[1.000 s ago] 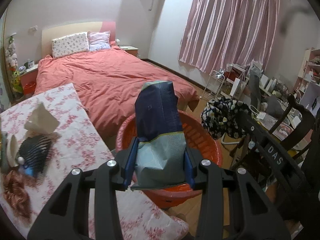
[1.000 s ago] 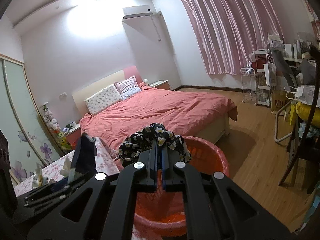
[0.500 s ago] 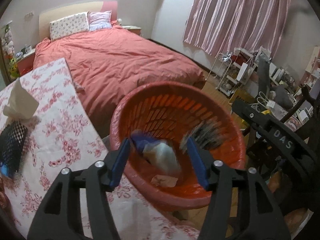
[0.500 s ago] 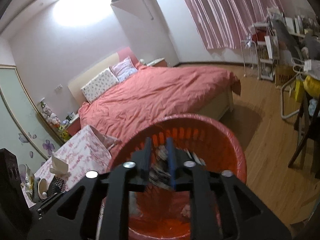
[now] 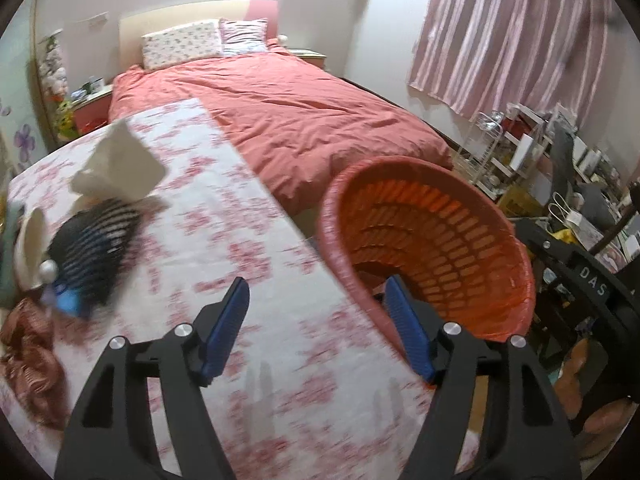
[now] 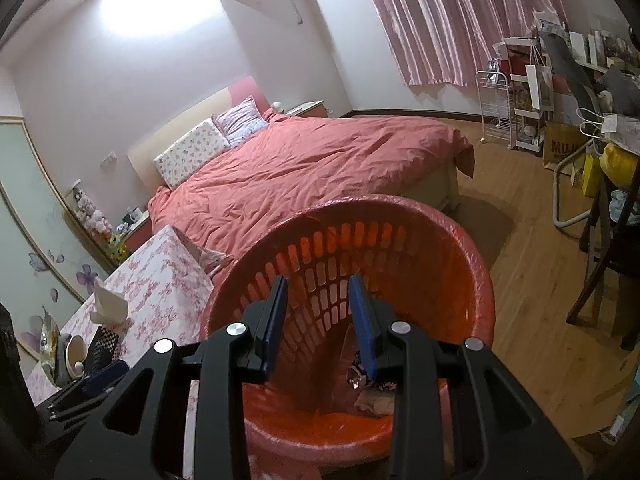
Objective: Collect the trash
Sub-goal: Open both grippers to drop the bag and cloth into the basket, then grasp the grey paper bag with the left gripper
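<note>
Right claw (image 6: 318, 312) parted, empty, above red basket (image 6: 460, 248).

Your basket (image 6: 472, 280) is glossy slotted red plastic; tablecloth (image 5: 224, 216) matt floral cloth; floor (image 6: 532, 264) smooth wood.

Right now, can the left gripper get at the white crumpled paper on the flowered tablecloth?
Probably yes. The left gripper is open and empty over the tablecloth. The white crumpled paper lies further along it, uncovered on top, with only bare cloth between; a black mesh item sits beside it.
</note>
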`<state>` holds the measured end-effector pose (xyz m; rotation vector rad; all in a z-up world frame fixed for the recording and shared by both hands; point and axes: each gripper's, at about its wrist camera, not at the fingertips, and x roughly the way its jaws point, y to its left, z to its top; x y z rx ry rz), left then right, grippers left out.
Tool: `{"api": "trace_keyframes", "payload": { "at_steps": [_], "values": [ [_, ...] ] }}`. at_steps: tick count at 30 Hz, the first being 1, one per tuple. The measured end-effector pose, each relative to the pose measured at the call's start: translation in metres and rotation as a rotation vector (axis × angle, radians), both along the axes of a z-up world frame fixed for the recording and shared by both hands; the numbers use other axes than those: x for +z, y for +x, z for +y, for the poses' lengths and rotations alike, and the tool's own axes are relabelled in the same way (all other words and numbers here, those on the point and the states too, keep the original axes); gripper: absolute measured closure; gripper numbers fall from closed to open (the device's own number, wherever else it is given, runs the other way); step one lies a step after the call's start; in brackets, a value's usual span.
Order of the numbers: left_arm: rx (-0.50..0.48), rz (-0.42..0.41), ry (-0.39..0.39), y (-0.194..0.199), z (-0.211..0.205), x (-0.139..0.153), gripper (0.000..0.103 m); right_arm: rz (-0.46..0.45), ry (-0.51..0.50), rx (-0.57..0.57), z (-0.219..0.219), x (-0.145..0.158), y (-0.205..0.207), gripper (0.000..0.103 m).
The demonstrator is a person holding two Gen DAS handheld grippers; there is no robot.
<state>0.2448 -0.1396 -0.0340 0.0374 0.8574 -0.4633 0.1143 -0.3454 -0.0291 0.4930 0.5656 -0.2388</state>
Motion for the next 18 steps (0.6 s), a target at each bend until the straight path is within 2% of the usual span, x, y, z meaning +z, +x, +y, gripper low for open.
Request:
{"api": "trace_keyframes", "payload": {
  "at_steps": [6,9,10,14,18],
  "values": [
    [0.078,-0.007,-0.010,-0.004,0.044,0.011,0.033,0.003,-0.035,0.040,0.023,0.009,-0.001,0.069],
    [0.135,-0.043,-0.005,-0.008,0.075,0.023,0.030,-0.009,-0.063,0.068,0.038,0.015,-0.003,0.057],
    [0.152,-0.057,-0.002,-0.009,0.083,0.028,0.028,-0.011,-0.072,0.077,0.043,0.016,-0.003,0.057],
    [0.276,-0.140,0.027,-0.010,0.135,0.046,0.018,-0.013,-0.113,0.139,0.069,0.021,-0.003,0.055],
    [0.418,-0.172,0.046,0.006,0.190,0.056,0.013,-0.009,-0.134,0.195,0.090,0.021,-0.001,0.053]
  ]
}}
